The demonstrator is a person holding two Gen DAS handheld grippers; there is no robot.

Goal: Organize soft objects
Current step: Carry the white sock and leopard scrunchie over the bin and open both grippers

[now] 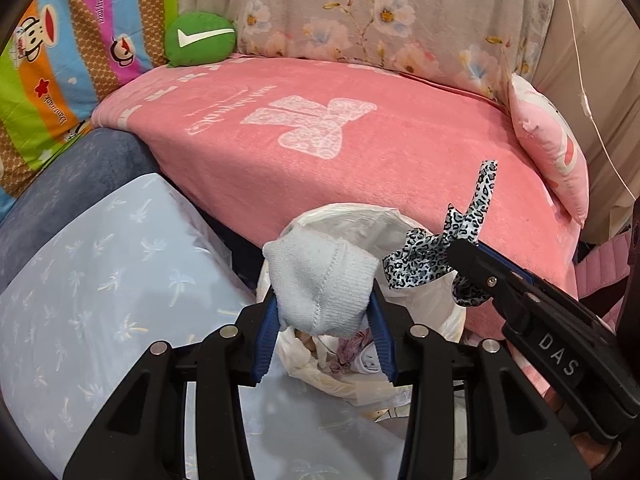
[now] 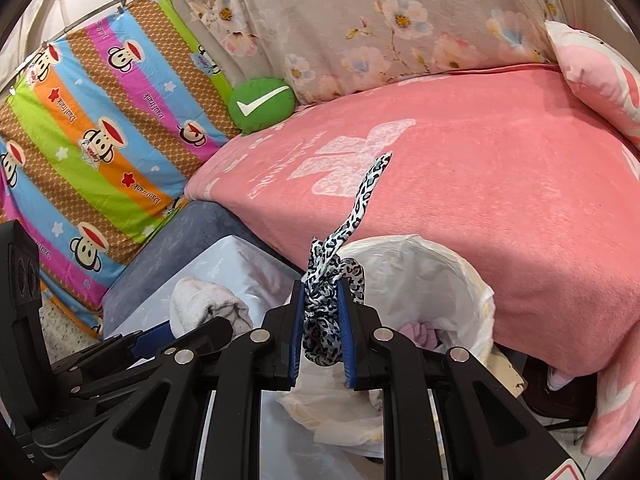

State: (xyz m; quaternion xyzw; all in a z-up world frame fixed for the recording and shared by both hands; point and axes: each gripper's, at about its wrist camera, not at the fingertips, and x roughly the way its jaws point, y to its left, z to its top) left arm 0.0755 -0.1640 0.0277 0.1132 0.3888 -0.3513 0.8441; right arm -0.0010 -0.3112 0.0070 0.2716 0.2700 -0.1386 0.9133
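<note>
Gripping a bunched pale-blue knitted sock (image 1: 320, 284) between their blue pads, the left tongs (image 1: 324, 320) stand partly closed, the sock bulging out past the fingertips. Directly beneath it gapes a round bin lined with a white plastic bag (image 1: 436, 308), with some crumpled pale and pinkish cloth lying at its bottom. The right tongs (image 2: 324, 320) are nearly closed on a knotted black-and-white leopard-print fabric strip (image 2: 332, 280), one loose end of which sticks up past the fingertips toward the bed. In the right wrist view this strip sits at the near left rim of the bin, and the left tongs with the sock lie just to its left. Behind the bin stretches a bed under a pink fleece blanket (image 1: 360, 152). A round green cushion with a white tick mark (image 1: 200, 38) rests at the bed's far corner, and a pink pillow (image 1: 552, 148) leans at its right side.
</note>
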